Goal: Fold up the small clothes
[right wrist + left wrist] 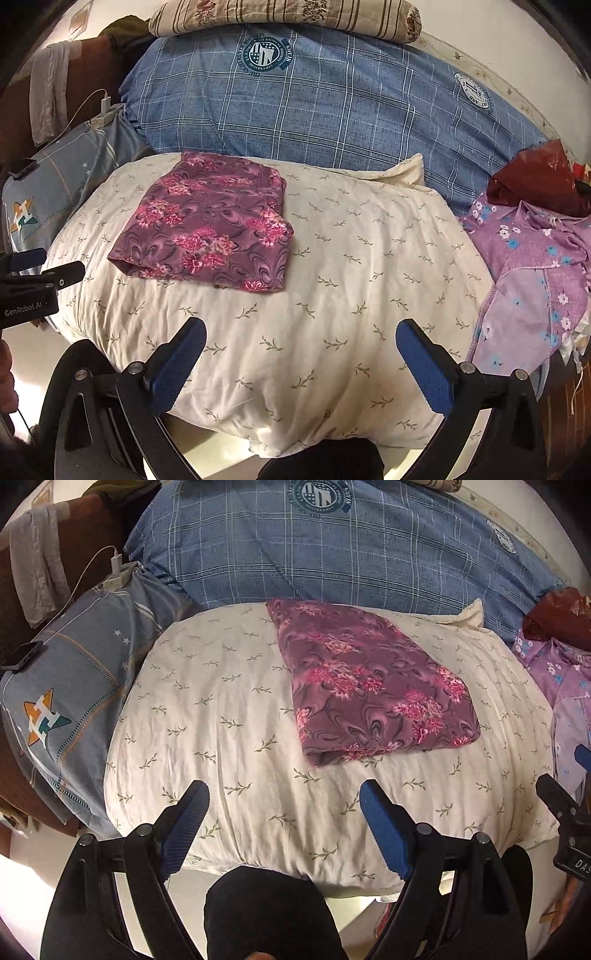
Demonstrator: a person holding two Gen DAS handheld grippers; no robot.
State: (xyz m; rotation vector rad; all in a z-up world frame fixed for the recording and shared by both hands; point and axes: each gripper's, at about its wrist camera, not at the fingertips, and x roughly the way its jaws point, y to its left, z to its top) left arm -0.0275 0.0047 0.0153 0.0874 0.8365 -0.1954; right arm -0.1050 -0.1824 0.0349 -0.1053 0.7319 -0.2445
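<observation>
A: How many folded garments lie on the cream sheet (332, 295)?
B: One, the maroon floral garment (207, 225).
A: And unfolded ones?
B: One lilac flowered garment (532, 266), at the right.
A: How many grippers?
B: Two: the left gripper (284, 805) and the right gripper (301, 347).
A: Pillows or quilts?
B: One blue plaid quilt (314, 103) far, one striped pillow (288, 14) behind it, one grey-blue pillow (74, 686) at the left.

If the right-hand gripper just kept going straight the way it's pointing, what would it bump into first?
Most likely the cream leaf-print cover: the right gripper stands open, holding nothing, angled down at bare fabric. The folded maroon floral cloth lies off to the left of that line, though depth is hard to judge.
</observation>
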